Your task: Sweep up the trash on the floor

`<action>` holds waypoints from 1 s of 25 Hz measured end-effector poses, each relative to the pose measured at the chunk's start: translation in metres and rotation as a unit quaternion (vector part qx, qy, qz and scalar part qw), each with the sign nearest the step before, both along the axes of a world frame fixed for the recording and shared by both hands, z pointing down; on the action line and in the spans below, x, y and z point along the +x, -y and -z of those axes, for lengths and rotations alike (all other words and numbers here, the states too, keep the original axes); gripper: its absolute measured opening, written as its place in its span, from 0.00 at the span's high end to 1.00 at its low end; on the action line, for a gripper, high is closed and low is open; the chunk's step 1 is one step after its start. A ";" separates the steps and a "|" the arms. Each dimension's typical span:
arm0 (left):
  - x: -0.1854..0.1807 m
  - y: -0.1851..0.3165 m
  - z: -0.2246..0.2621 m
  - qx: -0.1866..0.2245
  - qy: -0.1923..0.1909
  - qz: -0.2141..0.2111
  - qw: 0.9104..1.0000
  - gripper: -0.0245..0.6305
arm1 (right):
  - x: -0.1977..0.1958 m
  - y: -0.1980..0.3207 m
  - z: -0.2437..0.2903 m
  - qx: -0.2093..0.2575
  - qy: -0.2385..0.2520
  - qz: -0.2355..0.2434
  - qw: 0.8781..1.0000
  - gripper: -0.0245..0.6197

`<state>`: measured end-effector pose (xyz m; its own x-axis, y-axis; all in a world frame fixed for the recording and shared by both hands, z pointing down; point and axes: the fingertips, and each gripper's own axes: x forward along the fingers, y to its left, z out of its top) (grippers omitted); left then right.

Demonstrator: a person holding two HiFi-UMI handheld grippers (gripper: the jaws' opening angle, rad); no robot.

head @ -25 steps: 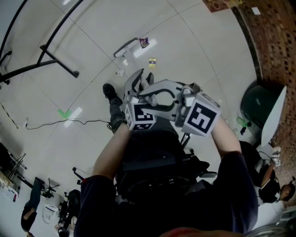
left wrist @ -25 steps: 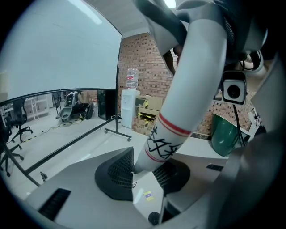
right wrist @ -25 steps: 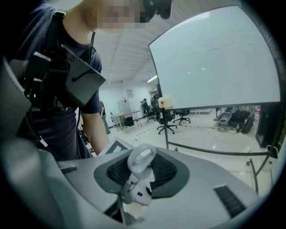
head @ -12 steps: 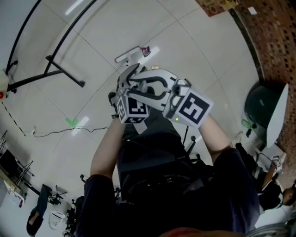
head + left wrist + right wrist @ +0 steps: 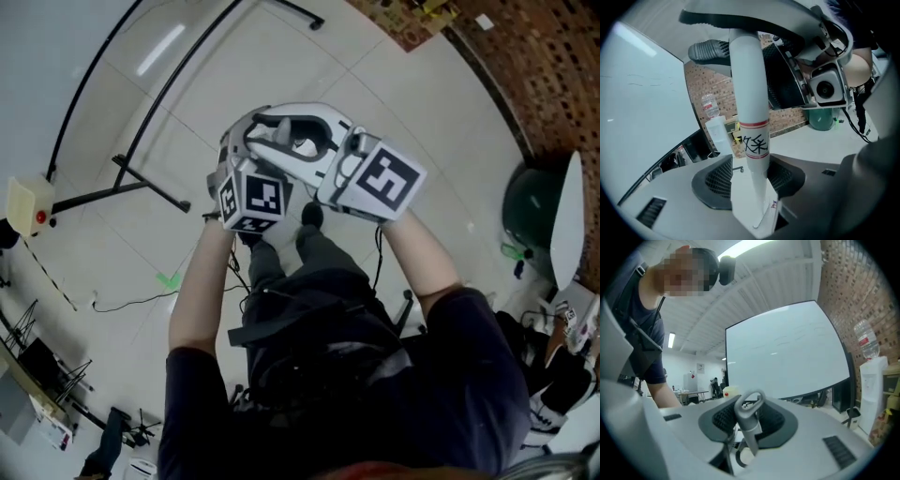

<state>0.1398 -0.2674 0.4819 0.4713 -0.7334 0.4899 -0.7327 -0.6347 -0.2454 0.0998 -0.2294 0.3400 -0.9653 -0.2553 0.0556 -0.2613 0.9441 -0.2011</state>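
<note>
Both grippers are held up close together in front of me. My left gripper [image 5: 251, 131] [image 5: 752, 180] has a white pole [image 5: 749, 93] with red bands and black characters between its jaws. Those jaws have just been opening, and a gap shows on the pole's left side. My right gripper [image 5: 298, 122] [image 5: 747, 420] is shut on a grey handle [image 5: 745, 420] that ends in a hanging loop [image 5: 750, 401]. No trash shows on the floor [image 5: 309, 56] in any view; the raised grippers cover part of it.
A black stand's legs [image 5: 150, 183] and a thin cable [image 5: 131, 300] lie on the floor at the left, near a green tape mark [image 5: 169, 279]. A dark green bin [image 5: 534, 211] stands by the brick wall [image 5: 553, 84]. My shoe [image 5: 311, 216] is below the grippers.
Both grippers have risen toward the top of the head view. They now cover the floor patch where small scraps and a white long-handled thing lay. The head view has shifted too.
</note>
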 end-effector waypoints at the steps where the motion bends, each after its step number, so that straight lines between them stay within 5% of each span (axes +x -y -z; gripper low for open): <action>1: 0.001 0.001 0.011 0.003 0.003 -0.010 1.000 0.63 | 0.000 0.002 0.011 0.005 0.005 -0.004 1.000 0.77; 11: 0.023 0.008 0.096 -0.002 -0.039 -0.043 0.998 0.55 | 0.038 0.039 0.077 -0.019 0.043 -0.041 0.998 0.77; 16: 0.045 0.010 0.095 -0.004 -0.007 -0.067 0.998 0.55 | 0.044 0.042 0.085 -0.018 0.023 -0.049 0.998 0.77; 21: 0.072 0.017 0.098 -0.004 -0.030 -0.076 0.997 0.76 | 0.062 0.056 0.097 -0.016 0.021 -0.074 0.997 0.77; 25: 0.084 0.033 0.103 0.008 -0.030 -0.096 0.995 0.78 | 0.072 0.072 0.103 -0.006 0.017 -0.127 0.992 0.77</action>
<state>0.2240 -0.3006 0.3785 0.6316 -0.6342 0.4458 -0.6111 -0.7612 -0.2171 0.1715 -0.3015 0.2372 -0.8712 -0.4900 0.0285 -0.4832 0.8460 -0.2253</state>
